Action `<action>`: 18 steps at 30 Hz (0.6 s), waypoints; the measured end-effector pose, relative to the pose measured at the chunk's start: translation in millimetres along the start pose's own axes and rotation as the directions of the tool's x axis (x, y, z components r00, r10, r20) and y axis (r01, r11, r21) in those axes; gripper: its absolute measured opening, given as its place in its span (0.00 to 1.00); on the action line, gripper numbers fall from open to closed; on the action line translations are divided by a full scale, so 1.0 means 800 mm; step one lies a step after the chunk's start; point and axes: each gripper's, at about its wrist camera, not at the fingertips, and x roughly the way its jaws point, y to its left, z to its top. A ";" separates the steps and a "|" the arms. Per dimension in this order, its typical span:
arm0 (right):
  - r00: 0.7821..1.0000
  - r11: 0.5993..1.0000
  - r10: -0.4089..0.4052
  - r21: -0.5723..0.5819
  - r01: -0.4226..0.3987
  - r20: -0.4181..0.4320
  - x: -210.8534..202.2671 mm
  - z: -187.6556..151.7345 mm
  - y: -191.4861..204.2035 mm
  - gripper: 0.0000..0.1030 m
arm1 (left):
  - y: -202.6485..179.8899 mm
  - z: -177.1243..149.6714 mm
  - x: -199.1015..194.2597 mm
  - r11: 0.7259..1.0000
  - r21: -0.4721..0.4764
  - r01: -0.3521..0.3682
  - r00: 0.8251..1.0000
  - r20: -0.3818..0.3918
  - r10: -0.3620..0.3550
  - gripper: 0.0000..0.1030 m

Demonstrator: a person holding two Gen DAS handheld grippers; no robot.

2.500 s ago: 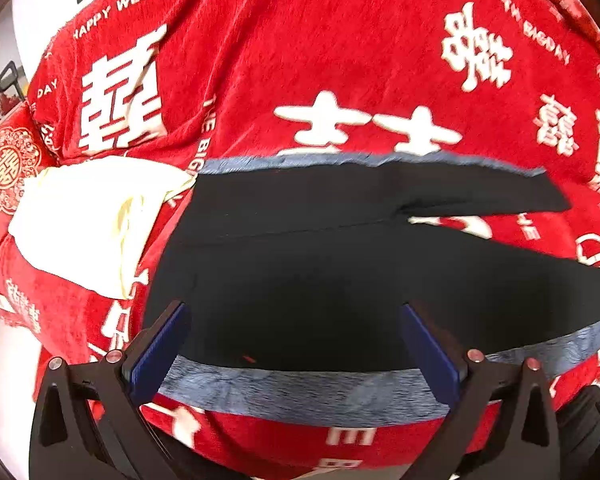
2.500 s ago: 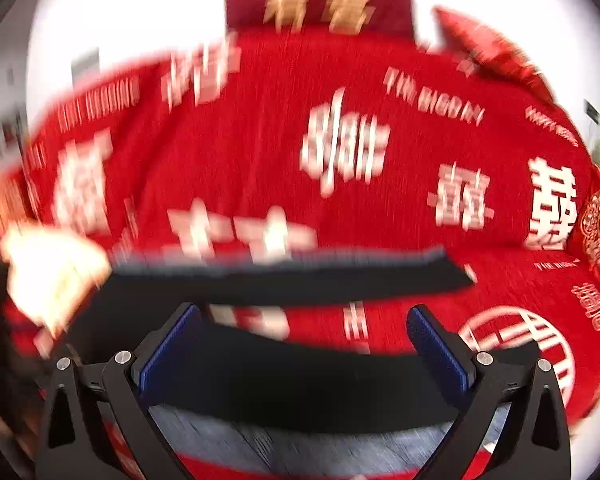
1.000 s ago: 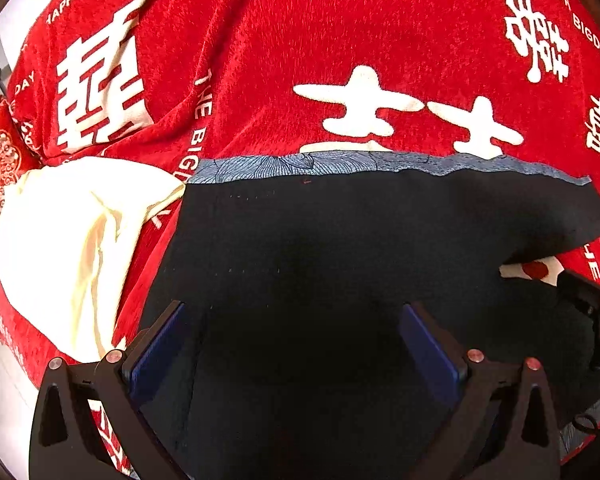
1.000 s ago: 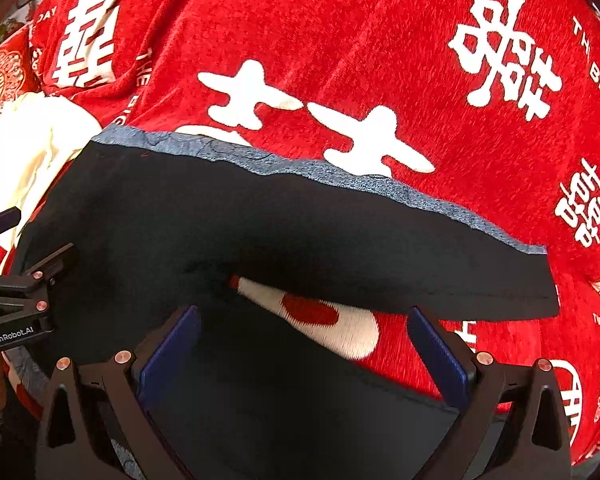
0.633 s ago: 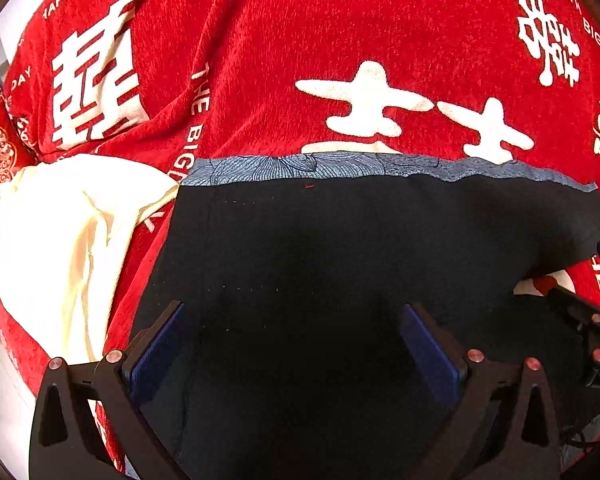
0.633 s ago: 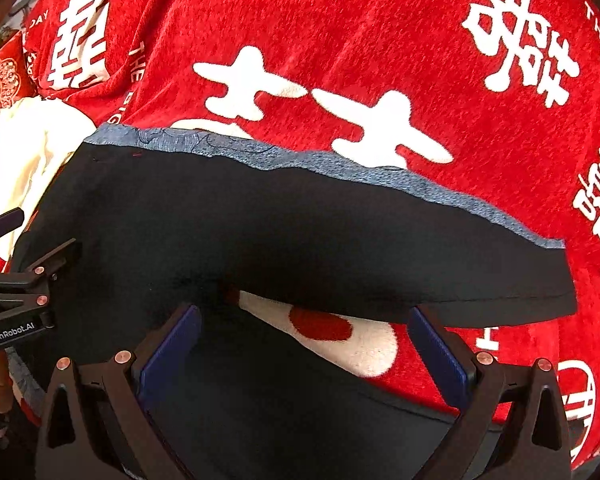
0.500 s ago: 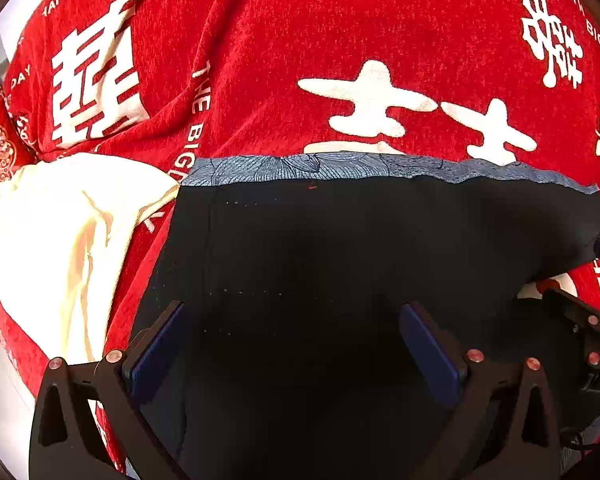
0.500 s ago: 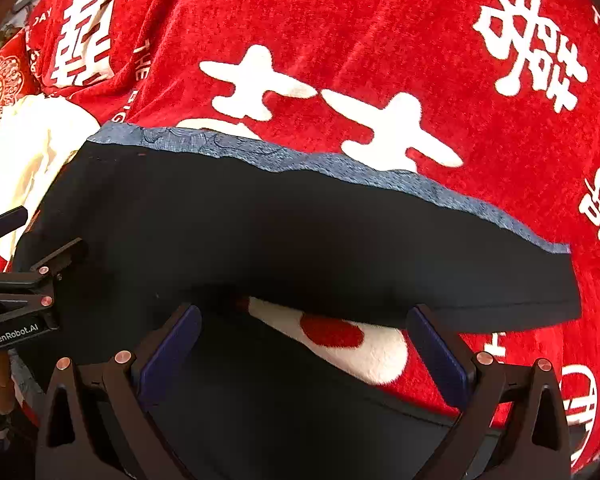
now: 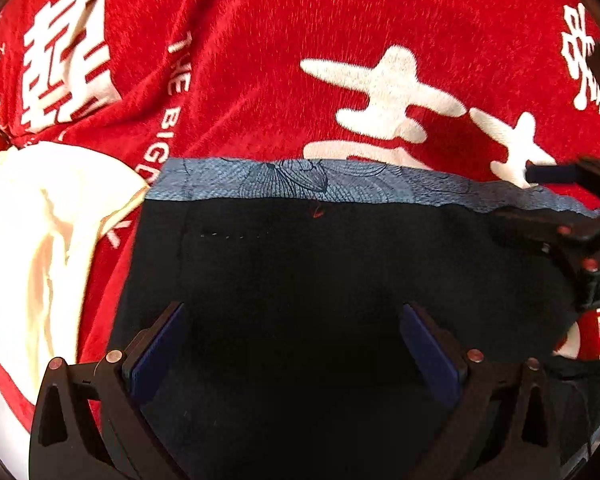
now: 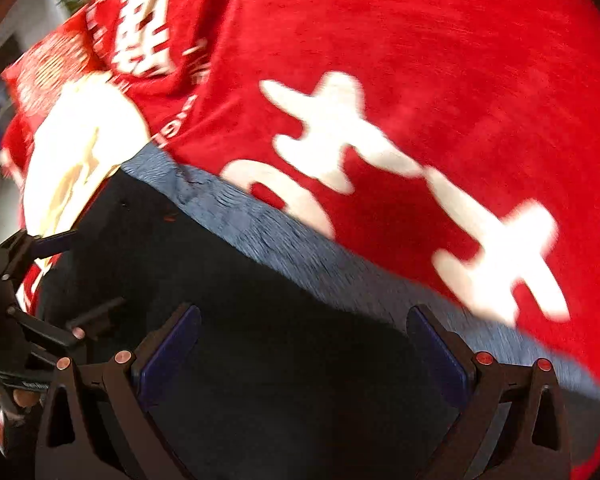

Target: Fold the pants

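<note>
Pants point(image 9: 300, 280) flat under both spread grippers point(image 9: 292, 352).

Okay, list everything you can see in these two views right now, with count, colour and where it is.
pants: one pair, black with a blue-grey patterned band along the far edge, spread flat on the blanket, under both grippers
blanket: one, red with white characters and lettering, covering the whole surface
cloth: one, cream, crumpled on the blanket left of the pants
cushion: one, red with a pale pattern, far left, blurred
left gripper: black, blue pads, open over the pants
right gripper: black, blue pads, open over the pants
</note>
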 end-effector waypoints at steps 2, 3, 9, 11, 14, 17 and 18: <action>1.000 0.996 0.012 -0.088 -0.014 -0.027 0.021 0.014 0.009 1.00 | 0.003 0.001 0.011 1.000 -0.002 -0.004 1.000 -0.011 0.004 1.00; 0.999 0.991 0.016 -0.133 -0.023 -0.050 0.034 0.019 0.012 1.00 | 0.003 0.000 0.014 1.000 -0.002 0.000 1.000 -0.007 0.000 1.00; 0.986 0.964 0.102 -0.232 -0.131 -0.135 0.083 0.035 0.001 1.00 | 0.005 0.001 0.021 1.000 0.013 0.010 0.999 0.038 -0.010 1.00; 0.976 0.957 0.148 -0.226 -0.182 -0.159 0.094 0.038 -0.005 1.00 | 0.006 0.001 0.022 1.000 0.007 0.013 0.999 0.048 -0.013 1.00; 0.968 0.947 0.188 -0.230 -0.224 -0.167 0.094 0.039 -0.007 0.78 | 0.004 -0.001 0.022 1.000 0.004 0.008 0.998 0.066 -0.008 1.00; 0.952 0.930 0.258 -0.227 -0.290 -0.163 0.079 0.038 -0.002 0.42 | 0.007 -0.003 0.022 1.000 -0.003 0.018 0.997 0.074 -0.018 1.00; 0.955 0.931 0.239 -0.239 -0.277 -0.173 0.079 0.037 0.002 0.40 | 0.006 -0.002 0.022 1.000 -0.003 0.017 0.997 0.074 -0.017 1.00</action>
